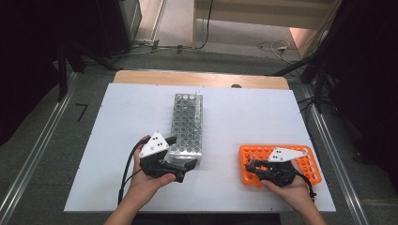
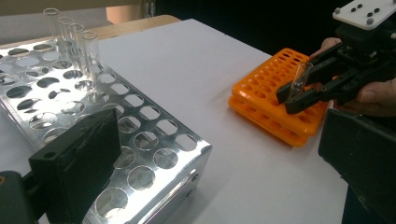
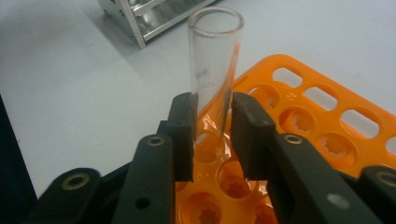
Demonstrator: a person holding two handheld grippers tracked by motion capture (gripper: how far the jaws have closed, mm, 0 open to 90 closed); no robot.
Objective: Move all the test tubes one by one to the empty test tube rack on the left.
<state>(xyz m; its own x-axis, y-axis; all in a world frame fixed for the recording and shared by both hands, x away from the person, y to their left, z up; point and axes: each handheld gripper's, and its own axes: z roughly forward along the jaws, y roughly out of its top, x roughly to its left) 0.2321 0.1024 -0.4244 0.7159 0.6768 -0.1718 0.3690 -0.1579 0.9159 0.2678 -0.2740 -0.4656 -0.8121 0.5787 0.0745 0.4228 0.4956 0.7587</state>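
My right gripper (image 3: 212,135) is shut on a clear glass test tube (image 3: 214,56), which leans over the left end of the orange tube rack (image 3: 327,116). From the left gripper view the same tube (image 2: 300,78) is tilted in the right gripper (image 2: 293,97) above the orange rack (image 2: 261,91). I cannot tell if its lower end sits in a hole. My left gripper (image 2: 219,156) is open wide and holds nothing. Its jaws straddle the near corner of the metal tube rack (image 2: 140,140). From above, the left gripper (image 1: 180,153) is at the metal rack's (image 1: 187,122) near end.
Several empty glass tubes (image 2: 70,35) stand at the far end of the metal rack. A white sheet (image 1: 234,117) covers the wooden table. Cables (image 1: 272,46) lie on the floor beyond the table's far edge.
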